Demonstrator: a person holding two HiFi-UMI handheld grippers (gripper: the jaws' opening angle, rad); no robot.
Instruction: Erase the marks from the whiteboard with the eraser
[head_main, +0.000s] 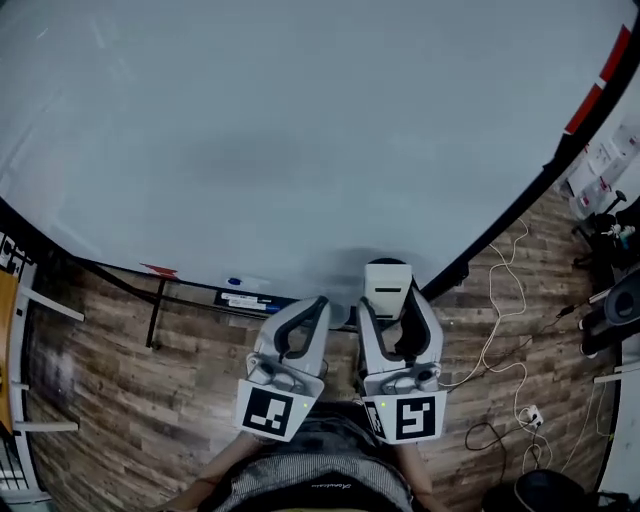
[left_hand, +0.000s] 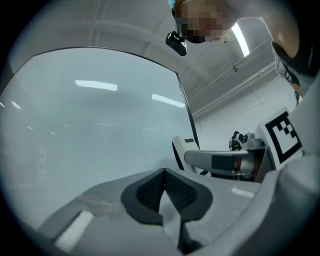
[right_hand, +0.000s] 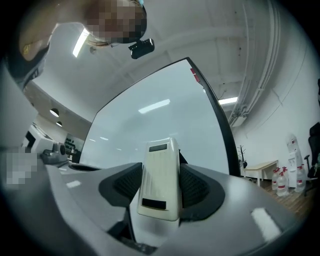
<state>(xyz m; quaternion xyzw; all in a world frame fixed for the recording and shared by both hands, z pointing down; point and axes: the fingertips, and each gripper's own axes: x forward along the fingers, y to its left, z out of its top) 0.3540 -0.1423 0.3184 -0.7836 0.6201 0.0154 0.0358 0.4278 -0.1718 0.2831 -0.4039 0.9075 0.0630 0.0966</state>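
One whiteboard (head_main: 300, 130) fills most of the head view, its face pale and even inside a dark frame. Two red patches (head_main: 600, 75) sit on the frame at the whiteboard's upper right corner.

There are two grippers, both low against the whiteboard's bottom edge, each carrying one cube with a black-and-white square marker facing up. The left gripper (head_main: 312, 305) is beside the right one, on the side further from the whiteboard's right frame. In its own view its fingers (left_hand: 150, 187) are pressed together tip to tip with nothing between them.

The right gripper (head_main: 388, 300) has its fingers (right_hand: 195, 185) clamped on the one eraser (head_main: 387, 280), one on each long side. The eraser is a cream block standing upright, its top reaching over the whiteboard's bottom edge near the right frame. Whether it touches the whiteboard I cannot tell. Two dark rectangles (right_hand: 158, 147) show on the eraser's back, one near the top and one near the bottom. Any print on them is unreadable.

A ledge (head_main: 243, 300) runs under the whiteboard's bottom edge and carries a white label too small to read, with one blue-tipped item (head_main: 234, 282) just above it. White cables (head_main: 500, 330) trail over the wooden floor (head_main: 100, 400) beyond the whiteboard's right frame.
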